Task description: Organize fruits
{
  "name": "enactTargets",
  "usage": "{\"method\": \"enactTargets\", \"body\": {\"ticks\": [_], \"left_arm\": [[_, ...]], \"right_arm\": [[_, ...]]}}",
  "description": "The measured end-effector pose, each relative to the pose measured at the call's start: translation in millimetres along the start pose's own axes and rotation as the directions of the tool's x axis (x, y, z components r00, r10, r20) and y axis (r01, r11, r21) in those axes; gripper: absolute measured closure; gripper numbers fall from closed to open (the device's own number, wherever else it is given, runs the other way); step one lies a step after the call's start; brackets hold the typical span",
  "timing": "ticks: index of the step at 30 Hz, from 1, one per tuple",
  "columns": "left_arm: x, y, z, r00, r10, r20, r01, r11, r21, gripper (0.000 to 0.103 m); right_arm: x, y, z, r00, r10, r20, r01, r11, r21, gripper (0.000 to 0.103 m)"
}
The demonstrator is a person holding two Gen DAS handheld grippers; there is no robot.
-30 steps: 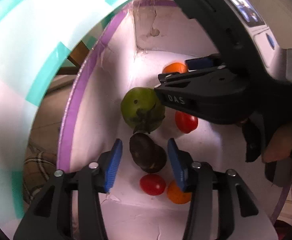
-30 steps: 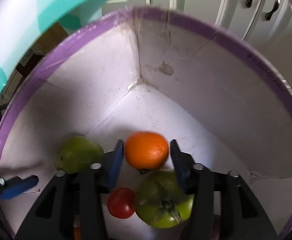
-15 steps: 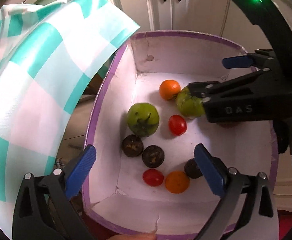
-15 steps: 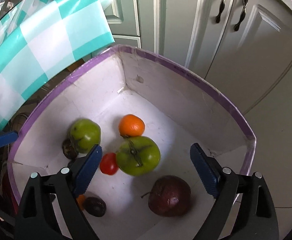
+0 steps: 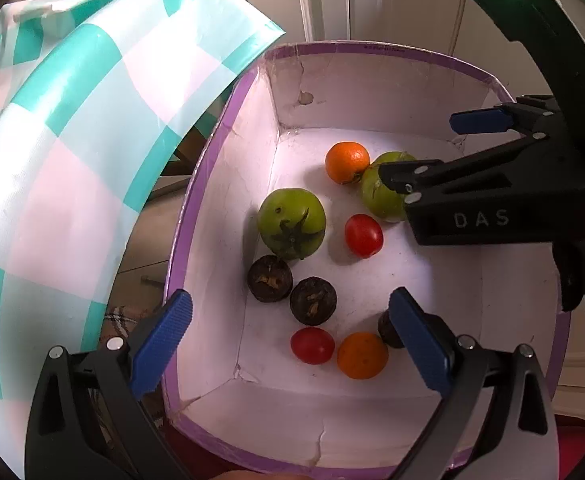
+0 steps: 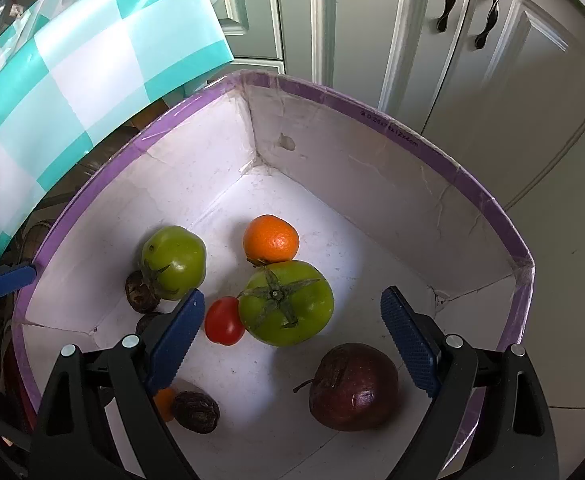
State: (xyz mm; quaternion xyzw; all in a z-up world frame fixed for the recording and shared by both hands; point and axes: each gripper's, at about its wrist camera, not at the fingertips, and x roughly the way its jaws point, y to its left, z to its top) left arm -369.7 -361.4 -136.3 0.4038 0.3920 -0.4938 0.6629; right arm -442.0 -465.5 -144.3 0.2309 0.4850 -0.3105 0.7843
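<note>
Right wrist view only: wrinkled dark-red round apple (image 6: 352, 386) in purple-rimmed white cardboard box (image 6: 432, 152). Left claw (image 5: 290, 342), right claw (image 6: 292, 338): wide open, empty.

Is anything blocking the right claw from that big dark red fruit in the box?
Nothing visible does. The right claw hangs open above the box, and the dark red fruit lies alone below it, clear of the green tomato.

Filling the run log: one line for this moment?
left gripper: open, empty | right gripper: open, empty | both above box | fruit in box, orange released
</note>
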Motion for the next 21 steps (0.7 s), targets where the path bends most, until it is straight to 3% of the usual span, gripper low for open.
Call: {"method": "enactTargets", "body": {"ticks": [16,21], "left_arm": [[-3.1,-4.9,-3.1,1.000,0.005,0.019,-0.006,1.000,0.026,0.004],[-23.1,-9.9,-4.9,0.997,0.001,0.081,-0.005,0.999,0.052,0.004]], "right_arm": [[4.2,0.7,-0.7,1.000,-0.011,-0.012,0.011,1.000,-0.005,0.016],[-5.0,2.8,-0.3,0.999,-0.037,-0.020,0.036,0.999,-0.033,0.016]]}}
